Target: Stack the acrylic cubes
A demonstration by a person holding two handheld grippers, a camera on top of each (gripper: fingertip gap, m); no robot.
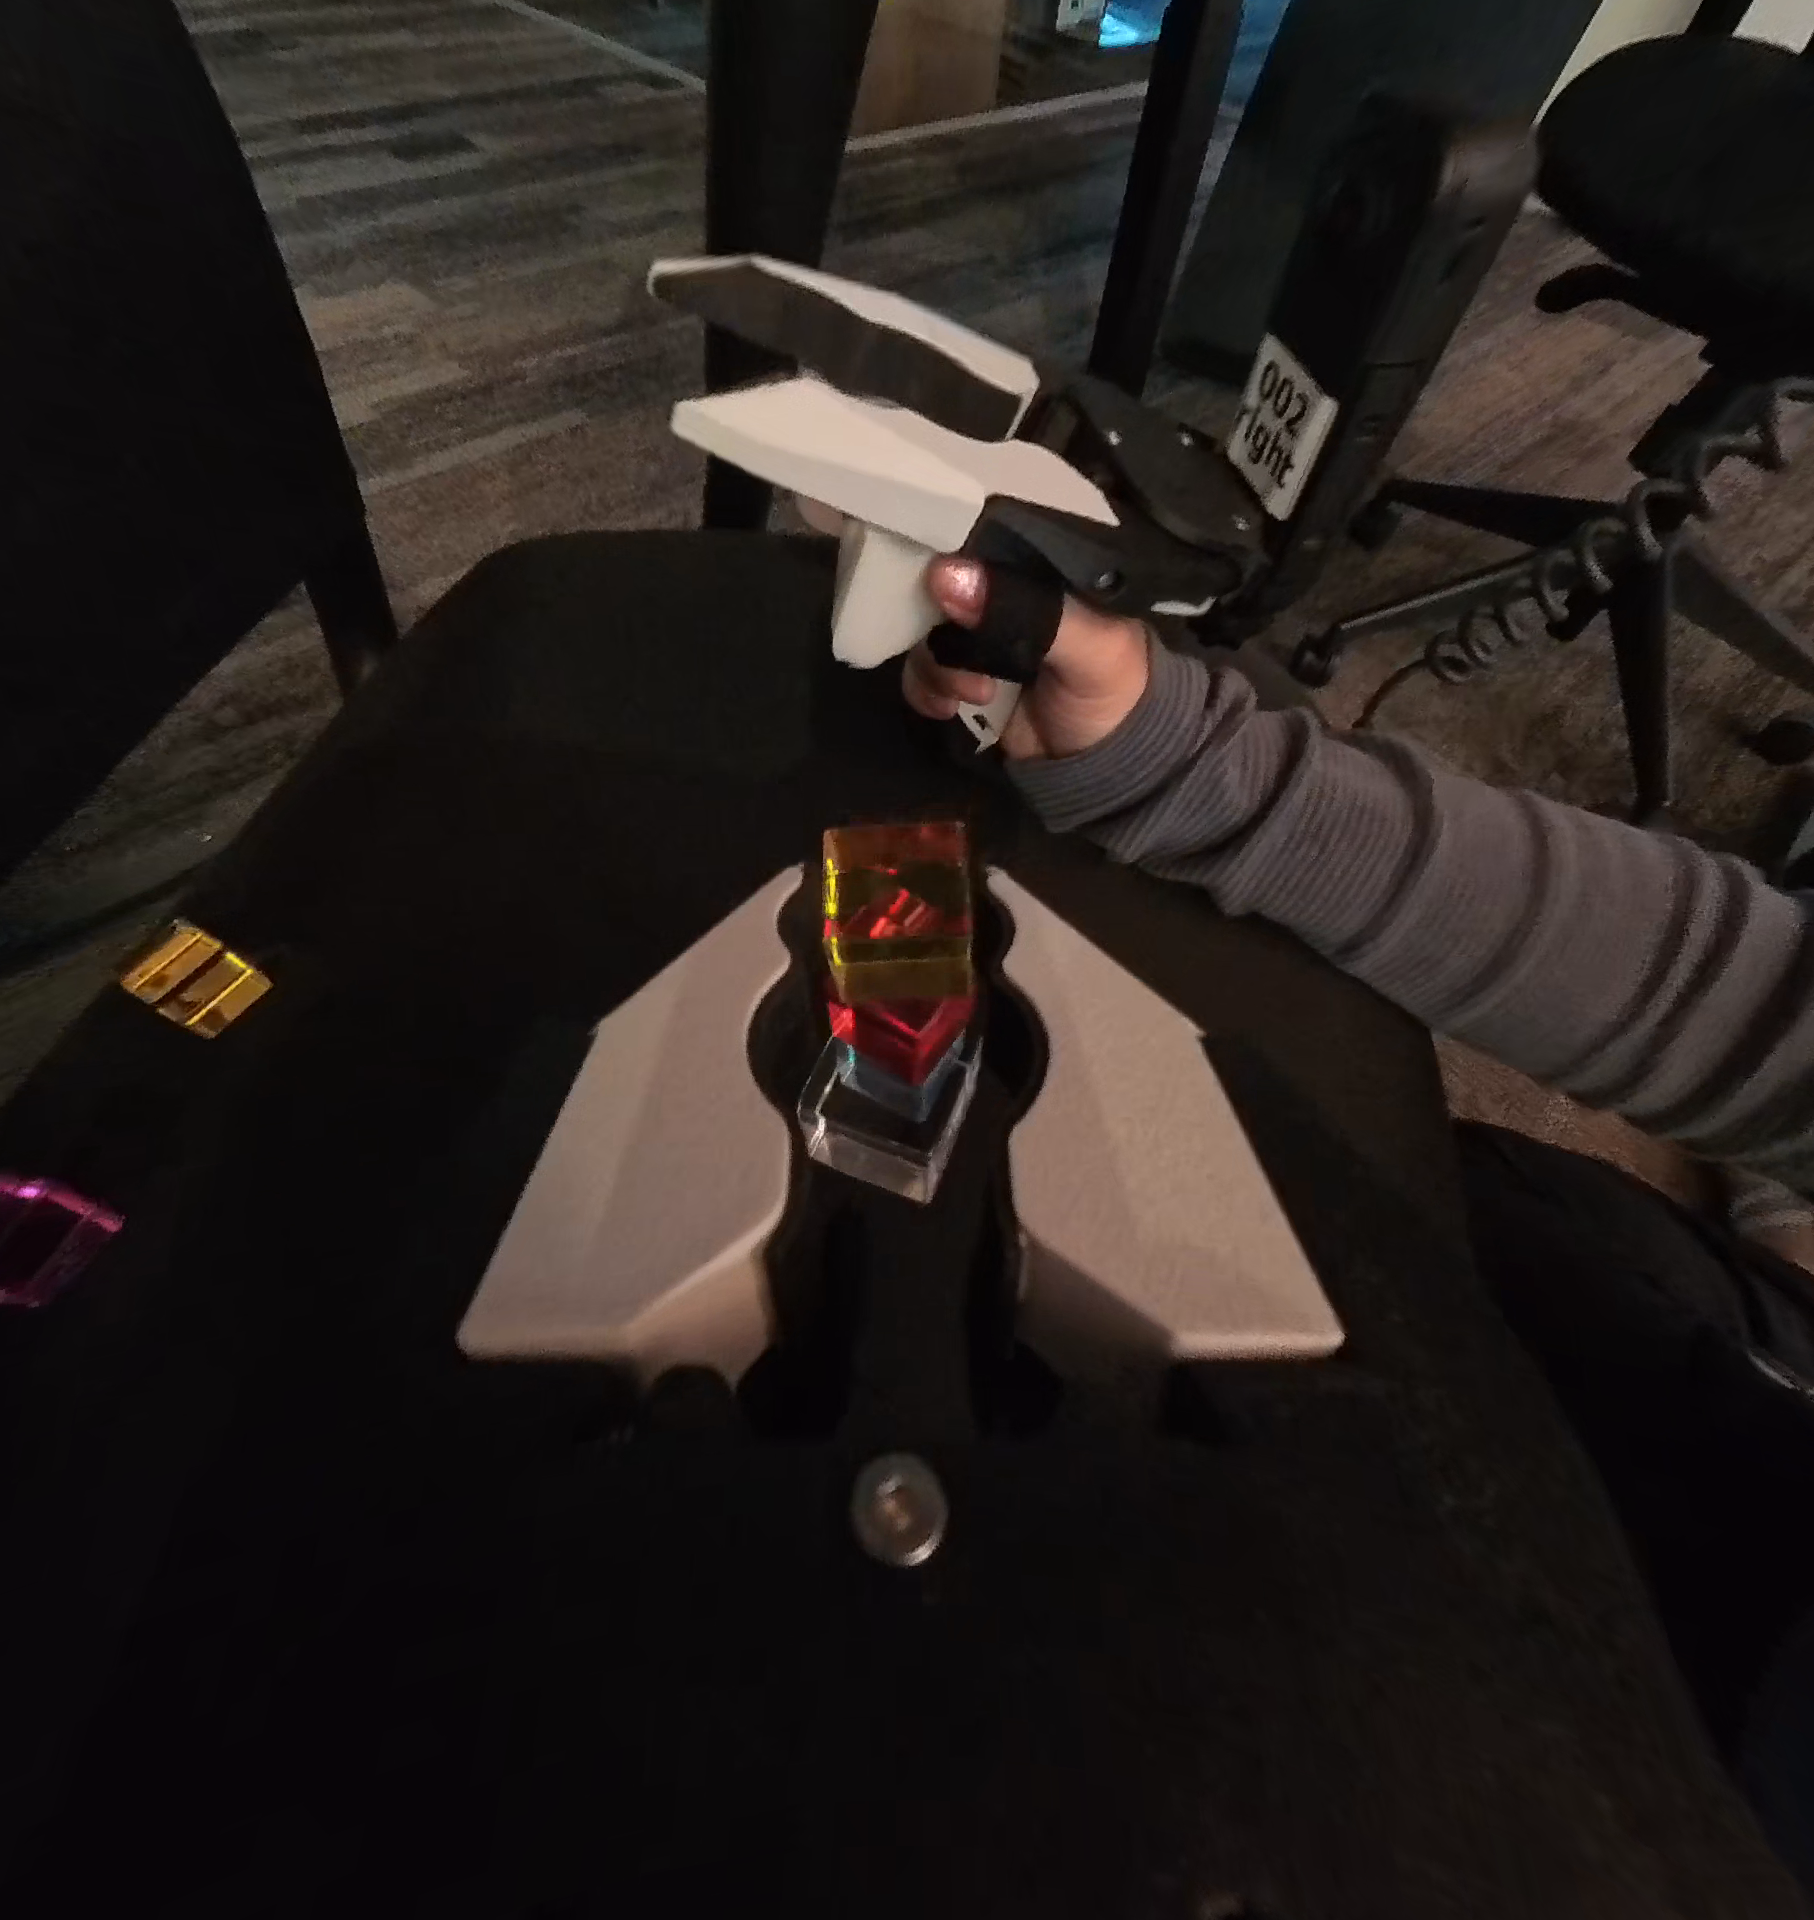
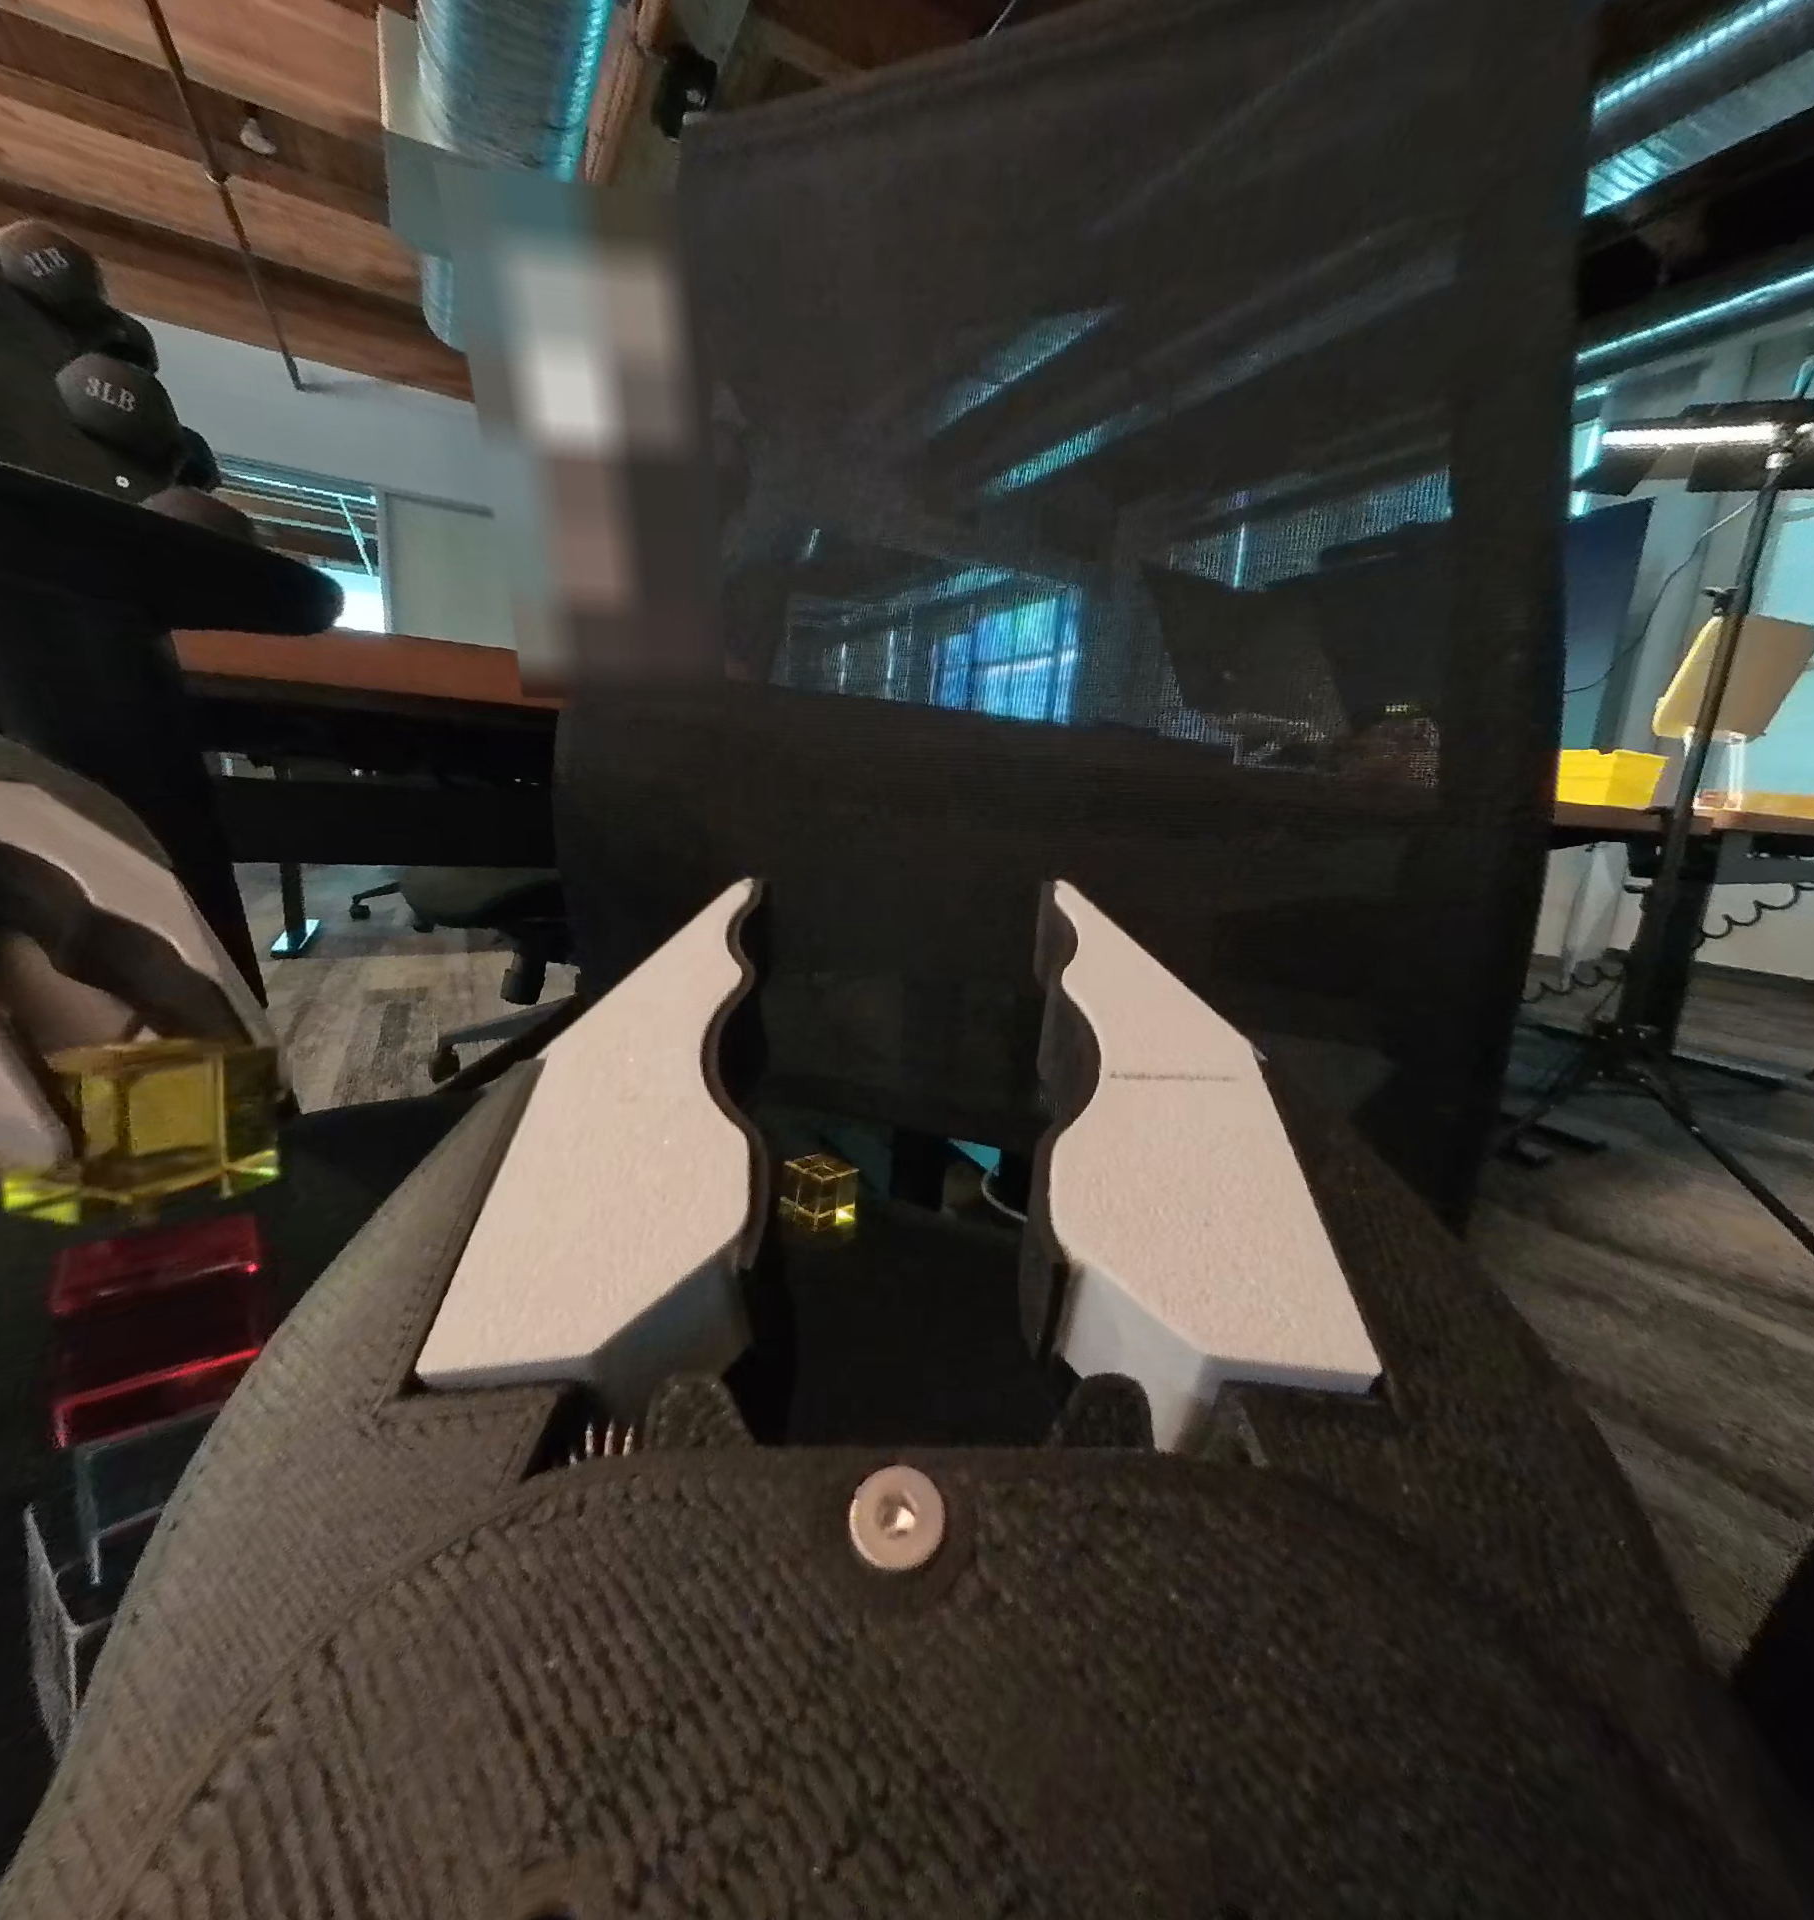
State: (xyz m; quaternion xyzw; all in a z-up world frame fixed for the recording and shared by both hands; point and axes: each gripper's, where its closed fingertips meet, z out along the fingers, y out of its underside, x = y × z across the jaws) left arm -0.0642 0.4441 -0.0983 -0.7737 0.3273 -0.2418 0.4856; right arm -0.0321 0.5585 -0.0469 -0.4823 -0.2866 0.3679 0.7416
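Left tongs (image 1: 895,914) closed on a yellow cube (image 1: 898,920), one pad (image 1: 768,935) pressed to each side. Directly under it, a red cube (image 1: 908,1023), and under that a clear cube (image 1: 882,1132), stacked on a black seat (image 1: 570,727). From the right wrist view, what looks like a thin dark gap between yellow and red, so probably held just above rather than resting; hard to be sure through the glare.

Right tongs (image 2: 898,935) spread apart, nothing between the pads, held in the air behind the stack and well clear of it, pointing at a mesh chair back (image 2: 1142,520).

Farther out on the seat: an amber cube (image 1: 194,977) and a purple cube (image 1: 25,1236), both well apart from the stack.

Possible trouble:
- Yellow cube sits slightly skewed over the red; if let go like that, could land off-square, slide on the slick face and drop.
- Left fingers reach down beside the red cube; any sideways drift could nudge the column over.
- Sleeve (image 1: 1402,883) passes near the stack and could brush it.
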